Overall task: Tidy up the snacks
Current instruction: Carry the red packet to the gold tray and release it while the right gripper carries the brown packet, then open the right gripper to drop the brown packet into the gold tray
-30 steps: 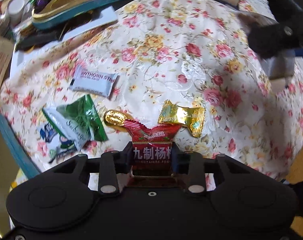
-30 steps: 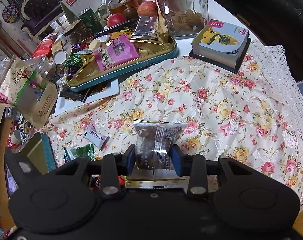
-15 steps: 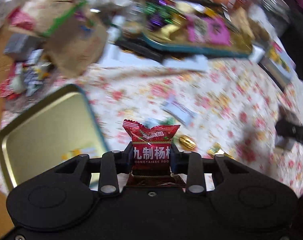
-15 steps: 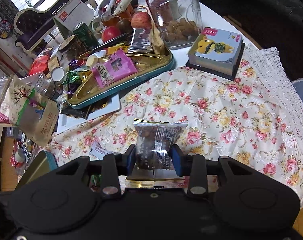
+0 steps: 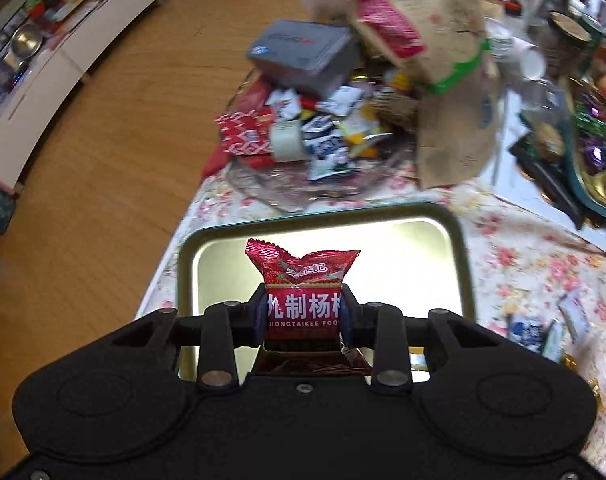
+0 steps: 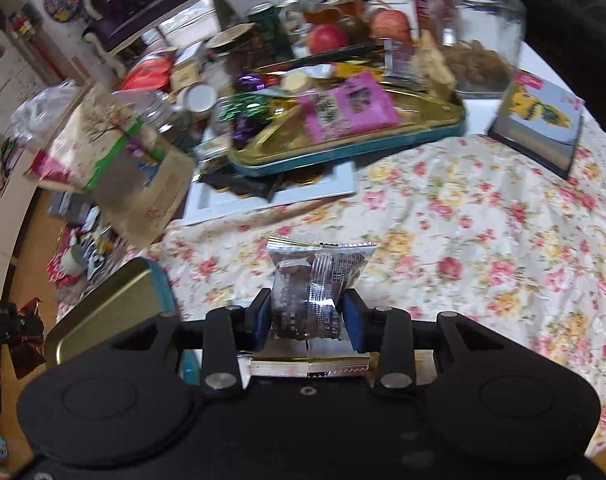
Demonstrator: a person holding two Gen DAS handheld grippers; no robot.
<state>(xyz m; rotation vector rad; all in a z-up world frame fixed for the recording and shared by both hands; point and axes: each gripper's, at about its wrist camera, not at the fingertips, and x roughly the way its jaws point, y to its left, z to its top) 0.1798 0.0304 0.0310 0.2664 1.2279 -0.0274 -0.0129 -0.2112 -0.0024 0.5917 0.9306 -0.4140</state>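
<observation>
My left gripper [image 5: 303,312] is shut on a red snack packet [image 5: 303,284] with white Chinese lettering, held upright above a shallow gold tin tray [image 5: 431,248] with a teal rim. That tray [image 6: 107,312] shows at the lower left of the right wrist view, with the left gripper and its red packet [image 6: 23,336] beside it at the picture's edge. My right gripper [image 6: 307,320] is shut on a clear packet of dark snacks [image 6: 315,284], held over the floral tablecloth [image 6: 483,248].
A glass bowl of mixed packets [image 5: 319,148] and a brown paper bag [image 5: 451,92] sit beyond the tin tray. A long gold tray of sweets [image 6: 343,128], a glass jar [image 6: 479,32], apples [image 6: 327,38] and a yellow card box [image 6: 539,120] crowd the far side. Loose packets [image 5: 543,328] lie to the right.
My left gripper swung left with the red packet, from over the loose sweets on the cloth to above the tin tray. My right gripper shifted with its clear packet still gripped.
</observation>
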